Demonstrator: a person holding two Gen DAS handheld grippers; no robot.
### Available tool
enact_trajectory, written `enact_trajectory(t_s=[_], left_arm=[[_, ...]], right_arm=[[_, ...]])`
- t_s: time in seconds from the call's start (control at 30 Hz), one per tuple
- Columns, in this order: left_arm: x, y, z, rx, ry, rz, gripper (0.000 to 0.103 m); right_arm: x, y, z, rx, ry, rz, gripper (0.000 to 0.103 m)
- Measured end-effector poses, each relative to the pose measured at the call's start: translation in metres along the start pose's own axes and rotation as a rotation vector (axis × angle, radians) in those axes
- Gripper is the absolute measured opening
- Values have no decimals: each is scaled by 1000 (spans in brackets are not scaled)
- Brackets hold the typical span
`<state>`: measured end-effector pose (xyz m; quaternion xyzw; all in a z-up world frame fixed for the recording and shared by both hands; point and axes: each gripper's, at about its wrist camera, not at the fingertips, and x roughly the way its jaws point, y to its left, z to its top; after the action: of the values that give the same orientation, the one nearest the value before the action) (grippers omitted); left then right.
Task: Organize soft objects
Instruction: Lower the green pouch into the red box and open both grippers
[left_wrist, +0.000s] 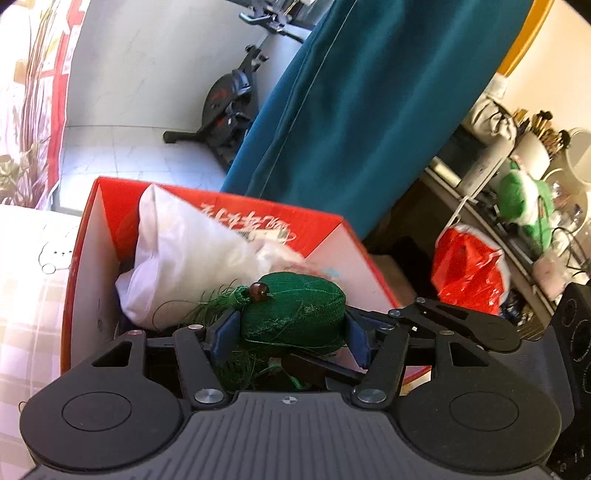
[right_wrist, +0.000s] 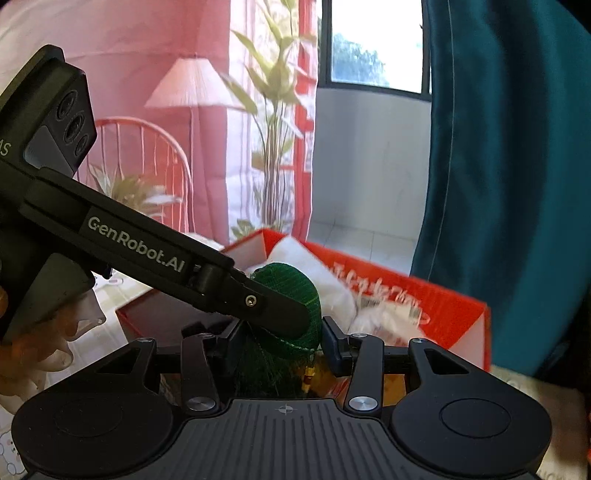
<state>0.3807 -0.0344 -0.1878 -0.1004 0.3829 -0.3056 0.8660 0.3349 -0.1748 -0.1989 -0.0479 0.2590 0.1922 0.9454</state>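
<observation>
The left gripper (left_wrist: 291, 328) is clamped on a green pouch (left_wrist: 295, 314), one blue pad on each side. The pouch's long side runs across, from pad to pad. It hangs just over the near edge of the red box (left_wrist: 88, 236), and a white bag (left_wrist: 184, 251) lies inside, just past it. The right gripper (right_wrist: 284, 341) sits right under the pouch with its pads apart, holding nothing. I think the drop only needs the left one to move forward a bit.

A home: exercise bike (left_wrist: 225, 110), floor lamp (right_wrist: 190, 86), teal curtain (left_wrist: 362, 92).
</observation>
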Motion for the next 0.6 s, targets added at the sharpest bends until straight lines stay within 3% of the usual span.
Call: enact_trajectory(t_s=[0.3, 0.43, 0.6], left_arm=[[-3, 5, -2, 4, -6, 44, 67], [-20, 1, -5, 42, -36, 82, 74], [-43, -3, -13, 108, -73, 132, 75]], right_arm=[[10, -1, -15, 10, 72, -42, 45], [7, -8, -19, 37, 84, -88, 60], [-8, -7, -27, 40, 59, -108, 79]])
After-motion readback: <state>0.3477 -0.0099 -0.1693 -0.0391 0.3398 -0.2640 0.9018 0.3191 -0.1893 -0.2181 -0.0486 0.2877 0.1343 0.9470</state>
